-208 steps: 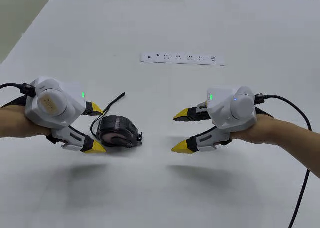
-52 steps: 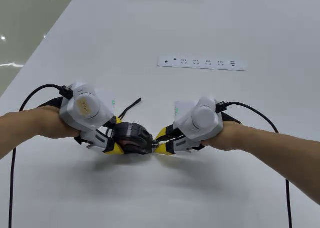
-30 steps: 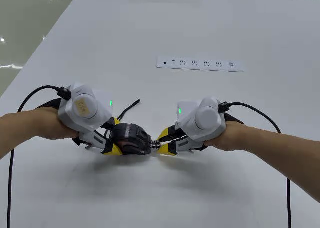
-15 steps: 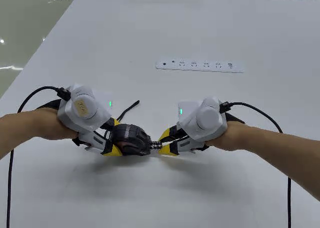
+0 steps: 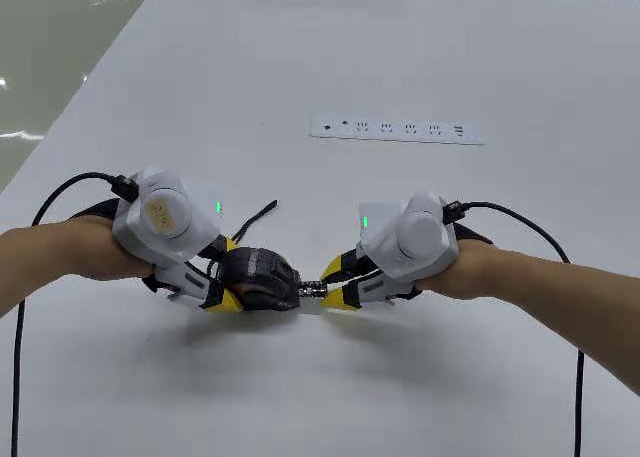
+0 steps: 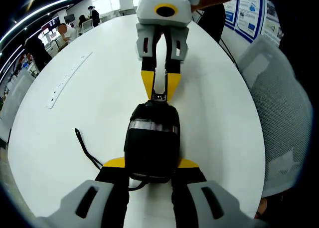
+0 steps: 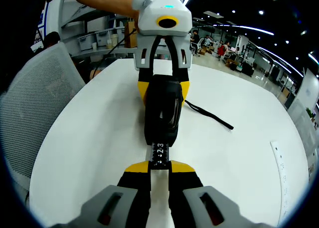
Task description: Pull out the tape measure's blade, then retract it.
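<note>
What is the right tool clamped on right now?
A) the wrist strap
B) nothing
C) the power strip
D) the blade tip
D: the right tool is shut on the blade, its numbered end just out of the tape measure case that the left tool grips.

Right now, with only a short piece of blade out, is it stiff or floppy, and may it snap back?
The blade spans straight from the case to the right gripper, so this short length is probably stiff. Released, it would likely spring back into the case, which the left gripper clamps.
</note>
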